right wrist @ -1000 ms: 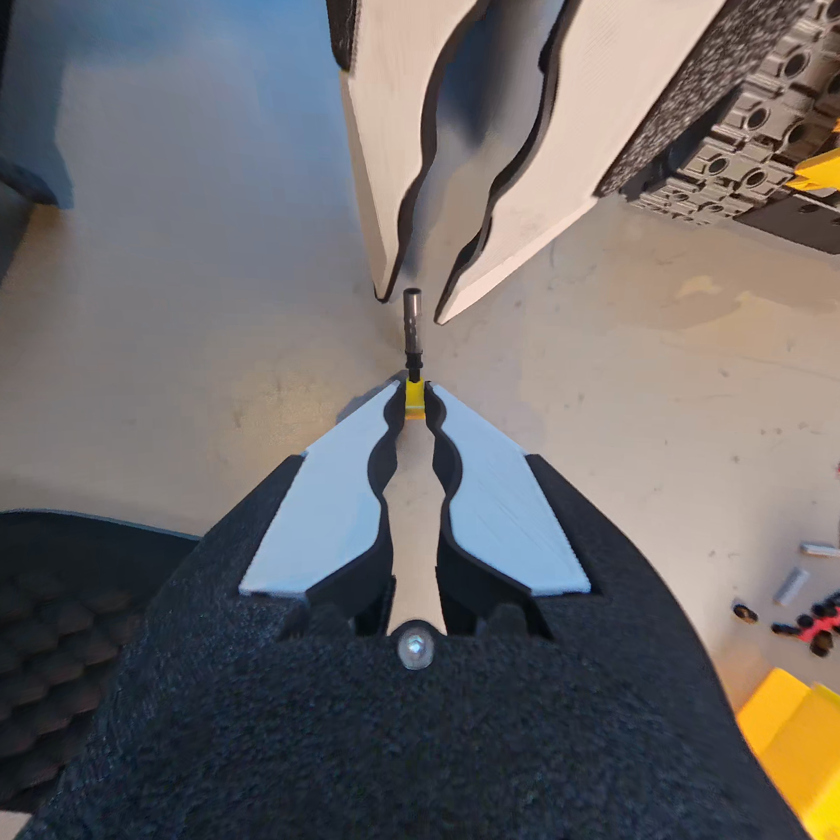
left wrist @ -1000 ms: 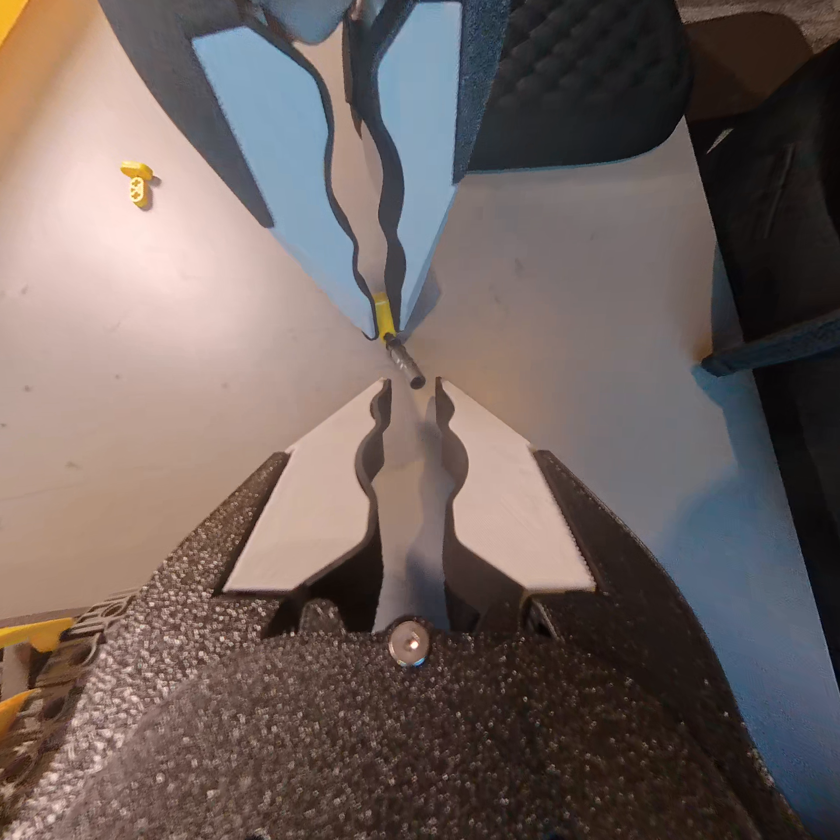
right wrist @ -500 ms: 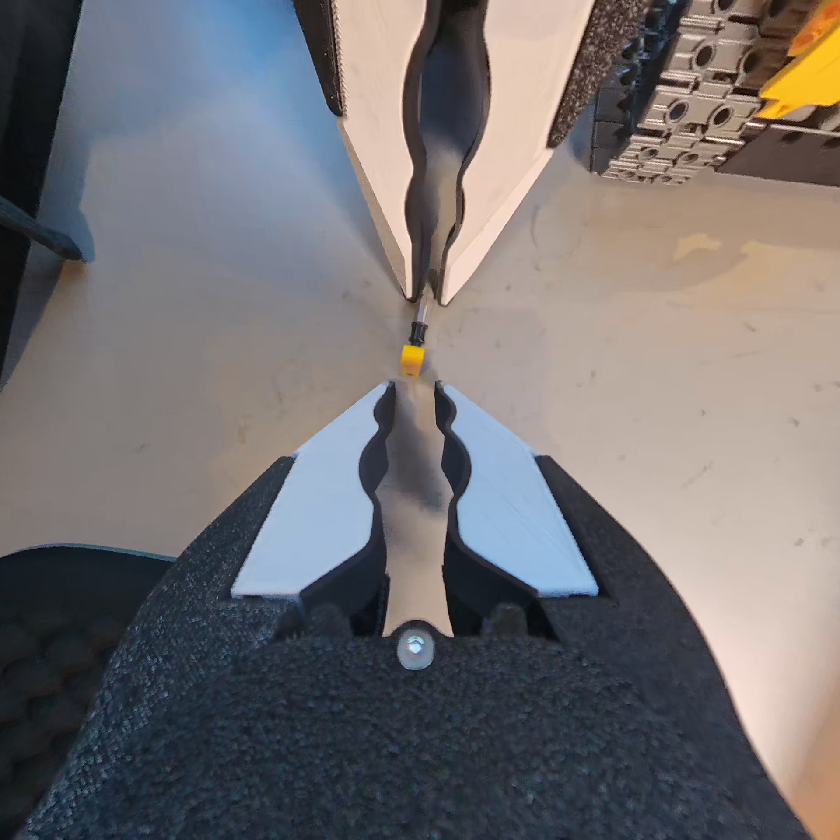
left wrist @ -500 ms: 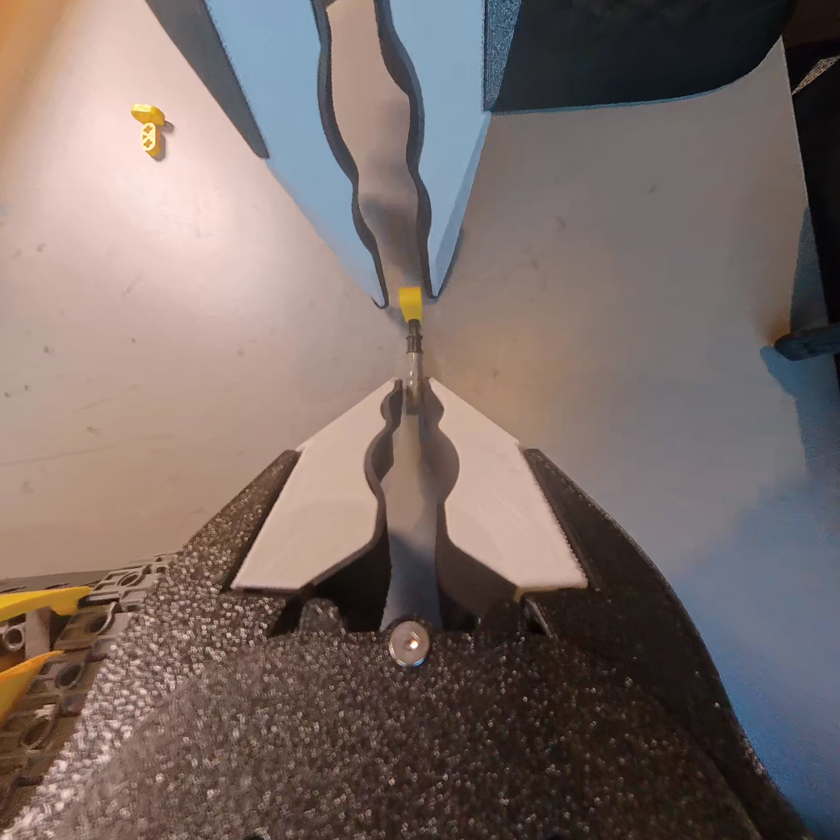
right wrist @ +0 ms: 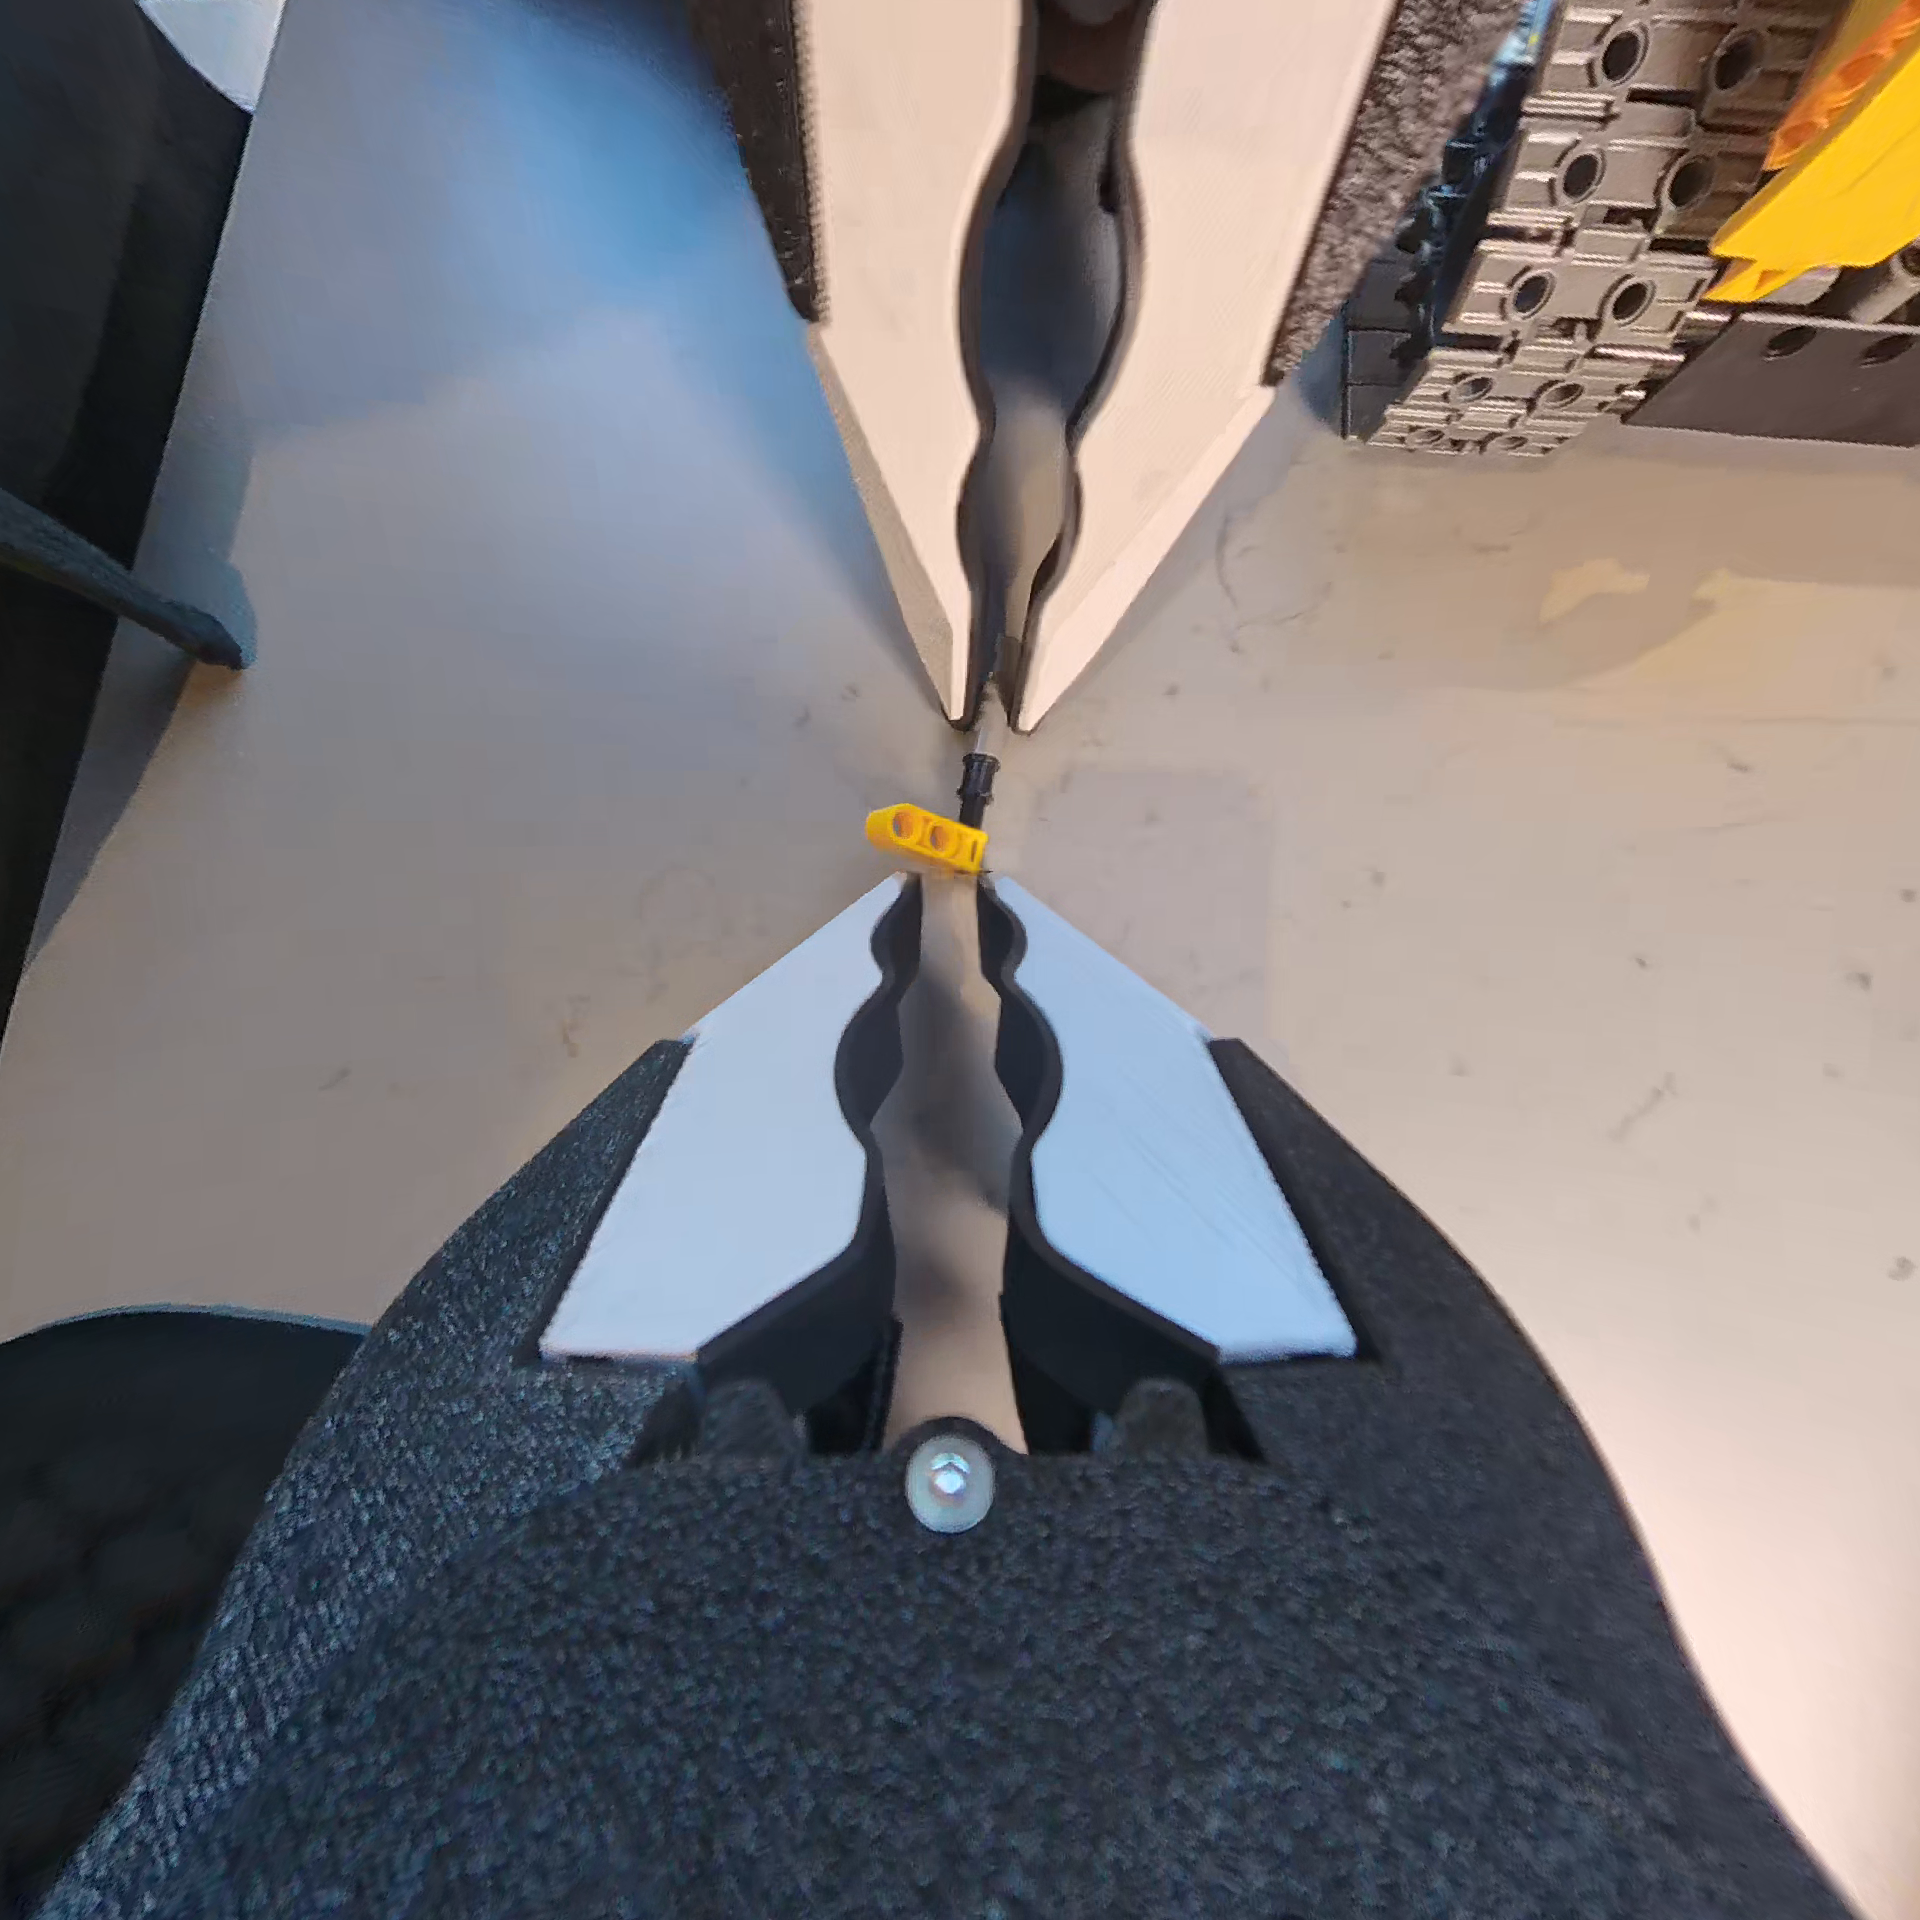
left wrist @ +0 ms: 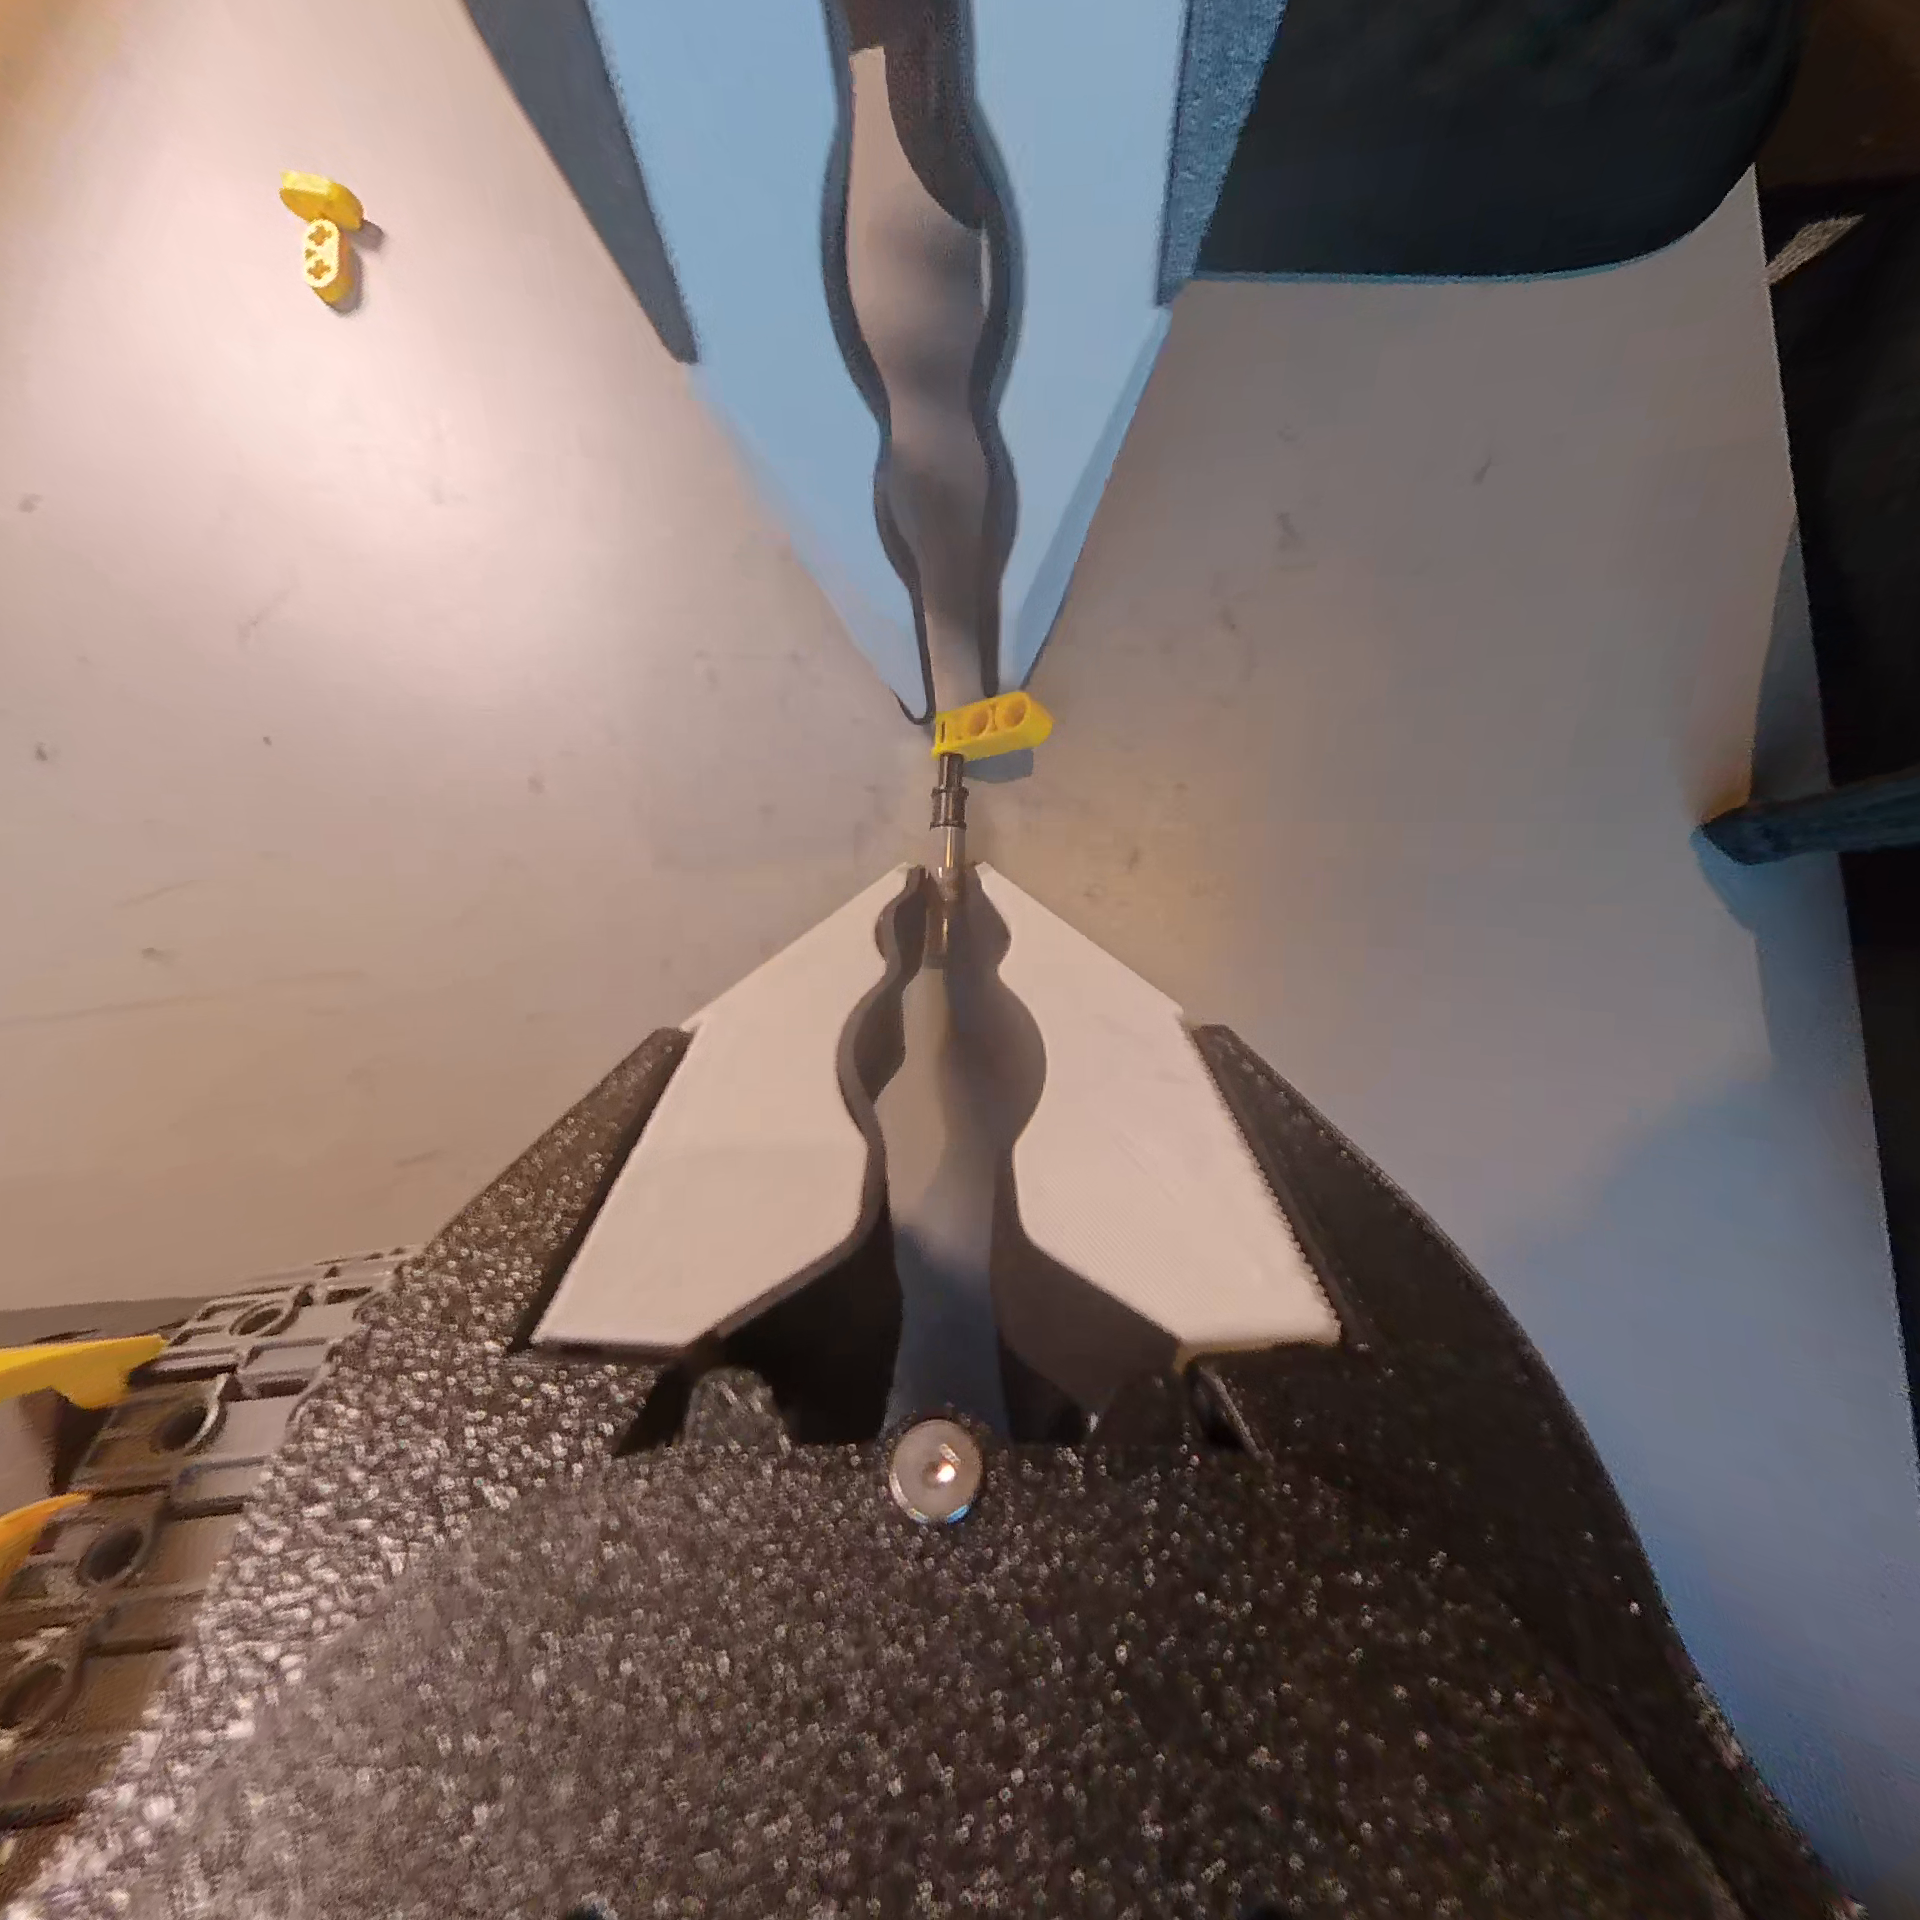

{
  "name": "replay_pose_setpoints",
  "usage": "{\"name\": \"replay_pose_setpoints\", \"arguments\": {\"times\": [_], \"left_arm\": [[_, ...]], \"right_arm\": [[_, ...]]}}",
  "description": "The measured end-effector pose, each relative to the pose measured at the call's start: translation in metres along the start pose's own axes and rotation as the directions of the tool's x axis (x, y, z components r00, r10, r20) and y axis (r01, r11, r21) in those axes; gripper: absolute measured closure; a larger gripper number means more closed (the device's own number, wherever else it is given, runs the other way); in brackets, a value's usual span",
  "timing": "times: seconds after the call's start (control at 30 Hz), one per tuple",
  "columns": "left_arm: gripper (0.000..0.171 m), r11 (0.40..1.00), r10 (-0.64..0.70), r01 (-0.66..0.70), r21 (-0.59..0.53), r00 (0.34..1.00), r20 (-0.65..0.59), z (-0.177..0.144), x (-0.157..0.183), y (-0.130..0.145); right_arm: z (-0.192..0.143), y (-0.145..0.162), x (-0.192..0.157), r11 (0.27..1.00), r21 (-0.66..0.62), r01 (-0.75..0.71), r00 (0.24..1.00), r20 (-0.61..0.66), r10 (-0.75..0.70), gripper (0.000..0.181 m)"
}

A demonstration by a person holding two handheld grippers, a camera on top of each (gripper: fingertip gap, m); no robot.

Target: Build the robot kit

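Claws meet tip to tip over a pale table (left wrist: 416, 727). Left claw (left wrist: 943, 878) is clenched on the near end of a thin dark pin (left wrist: 948, 821), which sticks out forward from its tips. On the pin's far end sits a small yellow beam (left wrist: 989, 724) with round holes, lying crosswise. Right claw (right wrist: 945, 883) faces it, parted a little, its tips just beside the beam; whether they touch it cannot be told, and nothing sits between them.

Pin and beam look like hard, light, smooth plastic: stiff, not fragile, but tiny and likely to slip or twist out of a shallow pinch. The beam's flat sides seem the surest place to grip; the pin is best held across its shaft, short of the collar.

A second yellow piece (left wrist: 322, 241) lies well apart on the table. A grey block (right wrist: 1579, 260) of holed parts with yellow panels stands behind the left claw.
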State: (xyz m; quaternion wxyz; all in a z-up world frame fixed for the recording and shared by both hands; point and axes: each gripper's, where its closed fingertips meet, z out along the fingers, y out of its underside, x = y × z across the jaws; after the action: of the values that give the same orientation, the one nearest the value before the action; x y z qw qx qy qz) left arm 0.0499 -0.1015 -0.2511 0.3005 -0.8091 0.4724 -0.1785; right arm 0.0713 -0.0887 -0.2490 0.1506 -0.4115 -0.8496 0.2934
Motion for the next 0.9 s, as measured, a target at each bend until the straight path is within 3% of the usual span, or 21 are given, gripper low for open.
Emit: {"name": "replay_pose_setpoints", "arguments": {"times": [0.23,0.5,0.77,0.9], "left_arm": [[0.166,0.984,-0.17,0.176,0.037,0.977,-0.129,-0.006,0.004,-0.003],[0.166,0.965,-0.225,0.248,0.087,0.95,-0.214,-0.014,0.007,-0.011],[0.165,0.991,-0.103,0.107,0.079,0.993,-0.056,-0.008,-0.001,-0.01],[0.166,0.998,-0.042,0.042,0.049,0.999,-0.002,-0.003,-0.002,-0.008]], "right_arm": [[-0.004,-0.011,-0.001,0.993,0.067,0.093,0.992,-0.087,-0.087,0.163],[-0.01,-0.019,-0.001,0.984,0.128,0.122,0.987,-0.118,-0.107,0.171],[-0.01,-0.012,0.005,0.983,0.163,-0.09,0.996,-0.007,0.092,0.173],[-0.009,-0.008,0.006,0.98,0.152,-0.128,0.992,0.011,0.127,0.173]]}}
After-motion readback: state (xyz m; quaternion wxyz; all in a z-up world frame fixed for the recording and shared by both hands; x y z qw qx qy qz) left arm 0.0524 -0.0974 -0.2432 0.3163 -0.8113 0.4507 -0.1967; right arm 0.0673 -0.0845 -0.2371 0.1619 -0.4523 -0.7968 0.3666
